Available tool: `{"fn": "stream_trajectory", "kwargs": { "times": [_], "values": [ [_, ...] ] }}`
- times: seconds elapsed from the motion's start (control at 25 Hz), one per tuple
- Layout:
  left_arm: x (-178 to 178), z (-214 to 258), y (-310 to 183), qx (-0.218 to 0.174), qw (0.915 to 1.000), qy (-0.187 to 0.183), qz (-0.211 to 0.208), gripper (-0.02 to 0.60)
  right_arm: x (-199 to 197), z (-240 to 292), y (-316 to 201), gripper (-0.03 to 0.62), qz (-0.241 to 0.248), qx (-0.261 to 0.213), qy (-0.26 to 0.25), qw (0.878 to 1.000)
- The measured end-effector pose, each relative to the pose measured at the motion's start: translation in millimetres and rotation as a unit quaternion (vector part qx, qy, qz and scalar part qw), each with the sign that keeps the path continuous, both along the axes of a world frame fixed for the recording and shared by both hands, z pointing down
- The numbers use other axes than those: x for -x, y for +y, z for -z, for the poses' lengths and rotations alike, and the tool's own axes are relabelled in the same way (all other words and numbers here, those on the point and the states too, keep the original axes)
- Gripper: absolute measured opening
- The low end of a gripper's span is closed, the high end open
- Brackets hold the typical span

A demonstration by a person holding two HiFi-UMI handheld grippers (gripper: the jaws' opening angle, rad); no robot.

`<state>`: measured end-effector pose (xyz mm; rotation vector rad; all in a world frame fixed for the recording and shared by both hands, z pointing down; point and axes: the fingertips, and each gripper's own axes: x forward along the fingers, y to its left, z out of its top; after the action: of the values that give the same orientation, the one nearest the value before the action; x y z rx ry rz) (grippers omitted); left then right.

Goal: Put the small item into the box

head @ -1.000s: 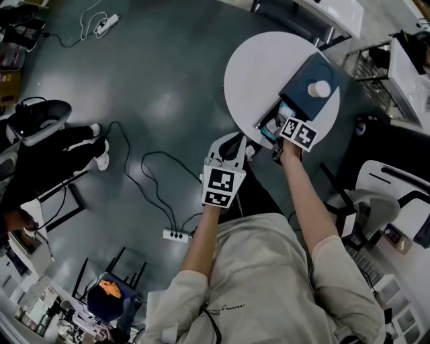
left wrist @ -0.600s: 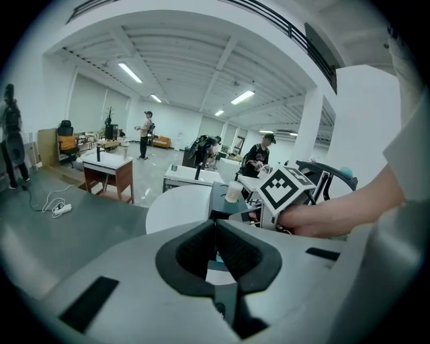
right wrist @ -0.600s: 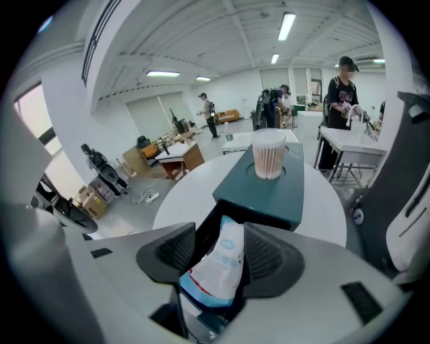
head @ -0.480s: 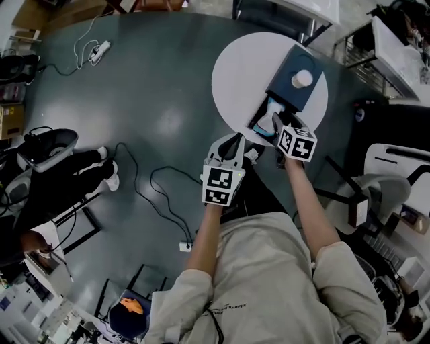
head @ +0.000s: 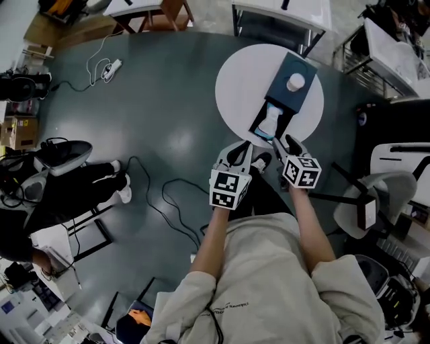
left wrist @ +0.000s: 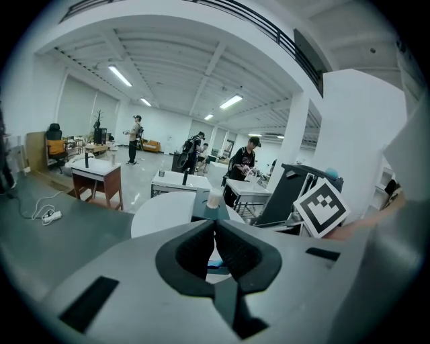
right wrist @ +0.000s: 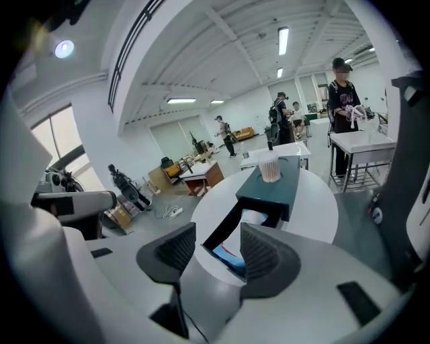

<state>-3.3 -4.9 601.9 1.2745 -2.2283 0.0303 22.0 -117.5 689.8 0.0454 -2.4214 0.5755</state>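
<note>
A round white table [head: 245, 80] carries a dark teal box [head: 290, 94] whose drawer [head: 269, 124] stands pulled out toward me. Something white and blue [right wrist: 243, 222] lies inside the drawer. A small white cup [head: 295, 82] stands on the box's top, also visible in the right gripper view as the cup [right wrist: 269, 168]. My left gripper [head: 240, 148] is shut and empty, just off the table's near edge. My right gripper [head: 283, 142] hangs open and empty a little short of the drawer [right wrist: 232, 232]. In the left gripper view the cup [left wrist: 213, 199] shows above the shut left gripper [left wrist: 215, 225].
A grey office chair [head: 376, 195] stands to my right. Black cables [head: 161, 195] run over the floor at my left. A seated person's legs [head: 74, 181] are farther left. Desks [head: 282, 10] and a wire rack [head: 376, 54] stand beyond the table.
Both grippers have drawn back from the box toward me; the right one has left the drawer's mouth. The drawer stays pulled out.
</note>
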Motion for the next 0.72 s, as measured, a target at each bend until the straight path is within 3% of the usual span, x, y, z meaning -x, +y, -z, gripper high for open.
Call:
{"fn": "stream_trajectory", "kwargs": {
  "times": [0.12,0.32,0.72],
  "values": [
    [-20.0,11.0,-2.0,0.000,1.0000,-0.002,-0.008,0.026,-26.4,17.0,1.4,0.224,-0.017,0.004,-0.011,1.000],
    [-25.6,19.3,-8.9,0.009,0.9998,-0.016,-0.001,0.026,-32.3,35.7,-9.6,0.224,-0.017,0.006,-0.037,0.999],
    [-27.3,48.7,-17.2,0.000,0.9967,-0.024,0.077,0.026,-18.8,94.1,-5.8,0.224,0.083,0.001,-0.074,0.994]
  ]
}}
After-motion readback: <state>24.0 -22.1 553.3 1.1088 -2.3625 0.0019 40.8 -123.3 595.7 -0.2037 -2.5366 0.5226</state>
